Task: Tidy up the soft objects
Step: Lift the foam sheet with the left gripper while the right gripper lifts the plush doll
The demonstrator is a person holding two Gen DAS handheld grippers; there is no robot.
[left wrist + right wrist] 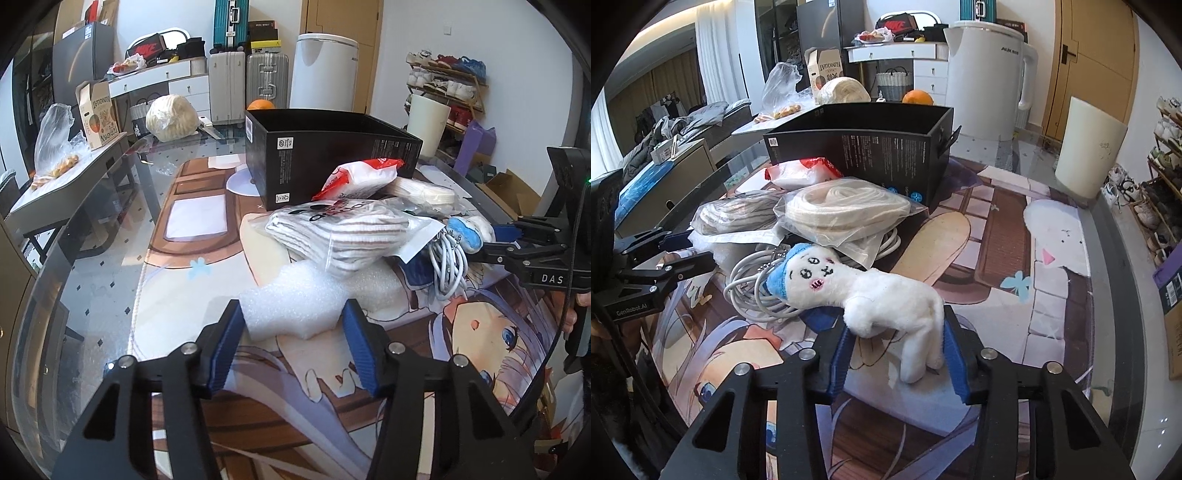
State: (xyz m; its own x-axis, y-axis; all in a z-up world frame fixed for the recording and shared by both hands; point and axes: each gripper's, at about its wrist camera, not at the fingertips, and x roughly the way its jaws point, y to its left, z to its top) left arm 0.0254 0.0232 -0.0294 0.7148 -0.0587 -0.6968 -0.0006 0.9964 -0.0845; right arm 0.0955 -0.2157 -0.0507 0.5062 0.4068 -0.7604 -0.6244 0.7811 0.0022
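Three bagged textiles [846, 212] crowd the black box [886, 147] front; left tool [291, 332] clamps foam sheet [295, 302], right tool [894, 339] clamps plush toy [886, 295].

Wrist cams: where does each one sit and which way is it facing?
Left wrist: on the left tongs, angled down at the white foam between its pads; right tongs at right edge.
Right wrist: on the right tongs, angled down at the plush toy it grips; left tongs at left edge.
Shared: black box, white cable, plush toy.
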